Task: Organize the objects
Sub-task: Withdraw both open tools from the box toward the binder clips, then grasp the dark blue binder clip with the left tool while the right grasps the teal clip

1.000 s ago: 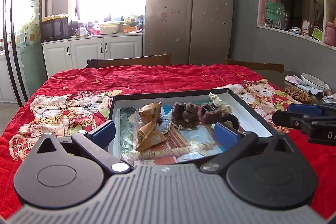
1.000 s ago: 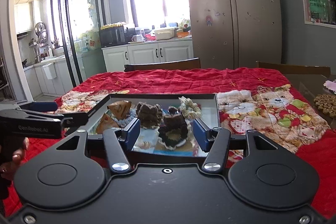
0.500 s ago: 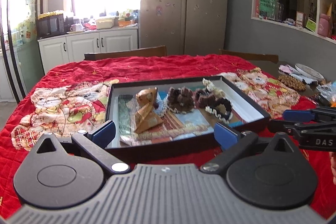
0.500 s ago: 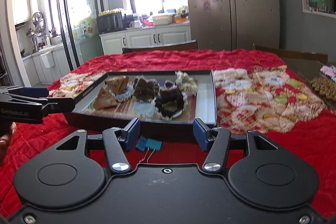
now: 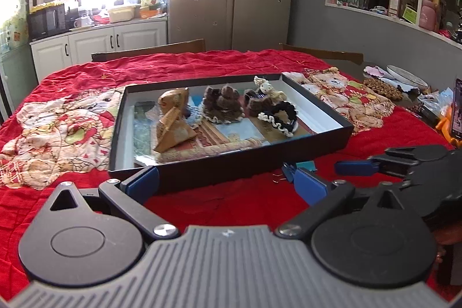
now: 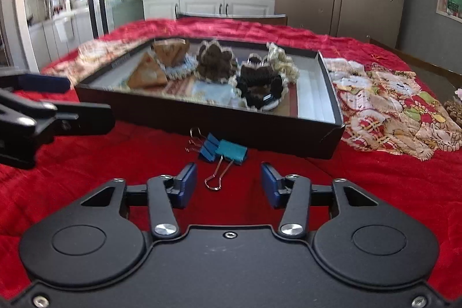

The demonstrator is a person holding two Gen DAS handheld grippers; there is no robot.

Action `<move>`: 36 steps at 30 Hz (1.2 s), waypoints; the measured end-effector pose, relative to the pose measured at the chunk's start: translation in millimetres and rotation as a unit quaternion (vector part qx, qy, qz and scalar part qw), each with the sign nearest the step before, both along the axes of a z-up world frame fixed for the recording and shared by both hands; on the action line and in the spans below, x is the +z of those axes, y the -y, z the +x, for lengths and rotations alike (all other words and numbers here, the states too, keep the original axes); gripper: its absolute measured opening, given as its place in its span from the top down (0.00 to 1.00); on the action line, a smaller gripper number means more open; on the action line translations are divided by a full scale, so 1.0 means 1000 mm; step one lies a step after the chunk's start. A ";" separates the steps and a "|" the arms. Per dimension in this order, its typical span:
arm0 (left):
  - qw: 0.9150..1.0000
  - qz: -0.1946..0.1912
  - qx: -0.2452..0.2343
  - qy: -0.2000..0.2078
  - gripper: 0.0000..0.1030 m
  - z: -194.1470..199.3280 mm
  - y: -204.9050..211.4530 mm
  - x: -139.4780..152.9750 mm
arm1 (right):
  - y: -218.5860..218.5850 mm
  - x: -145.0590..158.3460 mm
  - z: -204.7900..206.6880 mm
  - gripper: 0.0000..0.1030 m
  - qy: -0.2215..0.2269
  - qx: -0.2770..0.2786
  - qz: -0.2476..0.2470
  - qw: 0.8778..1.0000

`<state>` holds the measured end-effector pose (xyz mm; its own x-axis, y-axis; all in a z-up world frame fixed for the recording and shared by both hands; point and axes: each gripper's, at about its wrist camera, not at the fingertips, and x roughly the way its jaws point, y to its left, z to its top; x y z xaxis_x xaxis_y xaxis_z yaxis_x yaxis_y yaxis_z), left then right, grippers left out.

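Your tray [image 6: 184, 117] already holds the scrunchies [image 6: 260, 82] and wooden bits; two clips [image 6: 223, 152] lie on the cloth just before it, left to do. Your right gripper [image 6: 228, 188] and left gripper [image 5: 225, 181] both gape wide, empty.

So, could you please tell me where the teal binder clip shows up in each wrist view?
Left wrist view: the teal binder clip is only partly visible, lower right of centre, just above the left gripper right finger.
Right wrist view: the clip lies in plain sight at centre, ahead of the open right gripper.
Shared landmark: the black tray; the clip lies in front of its near wall.
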<state>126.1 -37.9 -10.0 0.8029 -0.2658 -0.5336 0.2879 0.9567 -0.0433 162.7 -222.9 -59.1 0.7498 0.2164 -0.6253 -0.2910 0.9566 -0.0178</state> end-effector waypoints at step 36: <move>0.997 0.008 0.014 -0.073 0.40 0.048 0.082 -0.044 | 0.053 -0.006 -0.023 0.87 0.015 0.001 -0.009 1.000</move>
<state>174.5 -119.4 -53.6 0.7232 -0.2343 -0.6497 0.2519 0.9654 -0.0677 139.6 -276.2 -65.5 0.7683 0.2071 -0.6057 -0.2924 0.9553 -0.0443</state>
